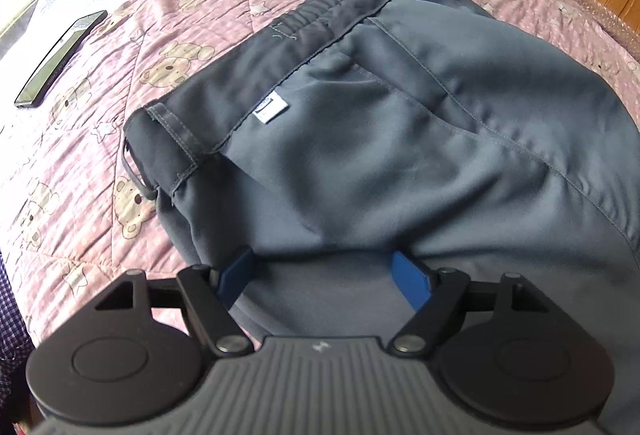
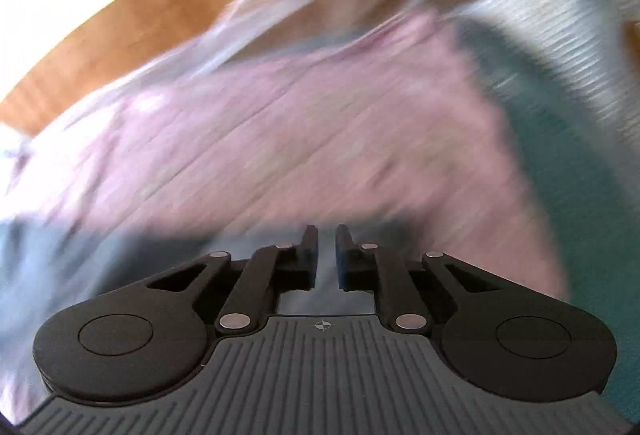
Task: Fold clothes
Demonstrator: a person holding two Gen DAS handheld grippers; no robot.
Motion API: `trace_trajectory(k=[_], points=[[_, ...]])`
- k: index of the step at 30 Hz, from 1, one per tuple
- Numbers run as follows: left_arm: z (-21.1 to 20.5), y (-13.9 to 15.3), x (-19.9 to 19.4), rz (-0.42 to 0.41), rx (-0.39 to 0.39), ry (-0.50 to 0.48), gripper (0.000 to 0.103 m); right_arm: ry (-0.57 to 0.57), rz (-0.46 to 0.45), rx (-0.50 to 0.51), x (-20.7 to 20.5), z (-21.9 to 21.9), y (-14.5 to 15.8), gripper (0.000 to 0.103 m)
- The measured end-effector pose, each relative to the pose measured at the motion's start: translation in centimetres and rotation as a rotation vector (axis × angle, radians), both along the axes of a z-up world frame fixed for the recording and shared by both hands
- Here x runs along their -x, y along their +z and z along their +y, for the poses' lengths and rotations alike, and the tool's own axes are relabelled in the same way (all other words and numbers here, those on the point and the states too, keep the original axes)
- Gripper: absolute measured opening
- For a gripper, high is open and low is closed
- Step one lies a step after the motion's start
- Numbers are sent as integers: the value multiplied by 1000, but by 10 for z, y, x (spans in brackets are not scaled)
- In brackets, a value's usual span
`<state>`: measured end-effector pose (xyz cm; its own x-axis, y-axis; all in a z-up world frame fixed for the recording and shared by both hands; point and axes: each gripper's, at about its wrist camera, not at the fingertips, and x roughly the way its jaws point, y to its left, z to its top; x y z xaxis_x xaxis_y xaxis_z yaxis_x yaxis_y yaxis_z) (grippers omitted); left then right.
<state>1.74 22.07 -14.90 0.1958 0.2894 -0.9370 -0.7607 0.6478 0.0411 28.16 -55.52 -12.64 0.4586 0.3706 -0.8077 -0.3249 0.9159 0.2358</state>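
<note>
Grey trousers [image 1: 400, 123] with a dark elastic waistband lie on the bed's pink bear-print quilt [image 1: 120, 75]; their small white label [image 1: 272, 109] is unreadable. A phone [image 1: 60, 57] lies near the bed's edge. Left hand-held gripper [image 1: 326, 267] released over the cloth; right hand-held gripper [image 2: 327, 235] nearly clenched, whether grasping cloth unclear

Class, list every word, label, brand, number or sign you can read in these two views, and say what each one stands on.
No text can be read in either view.
White tag on the grey trousers: dark print, too small to read.
Dark phone-like slab on the pink quilt: no readable marking.
Crosshair mark on the right gripper's body: a symbol, no words.
Right wrist view: otherwise motion-blurred.
</note>
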Motion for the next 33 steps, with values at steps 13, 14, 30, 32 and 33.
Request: trace_trajectory(k=[13,14,30,32,33], points=[[42,7,35,12,10,12,63,-127,-4,234,47,-29,-41,0],[50,12,41,-14,32,26,60,-120,-3,272,46,-27,-38,0],[186,9,-165,-243,96,-433,80,196,-221,394,62,304,94,84],[185,-8,-172,-225,129,-464,37,304,-251,383,66,366,100,87],[186,-14,-175,-221,142,-479,16,357,-266,377,68,397,103,87]])
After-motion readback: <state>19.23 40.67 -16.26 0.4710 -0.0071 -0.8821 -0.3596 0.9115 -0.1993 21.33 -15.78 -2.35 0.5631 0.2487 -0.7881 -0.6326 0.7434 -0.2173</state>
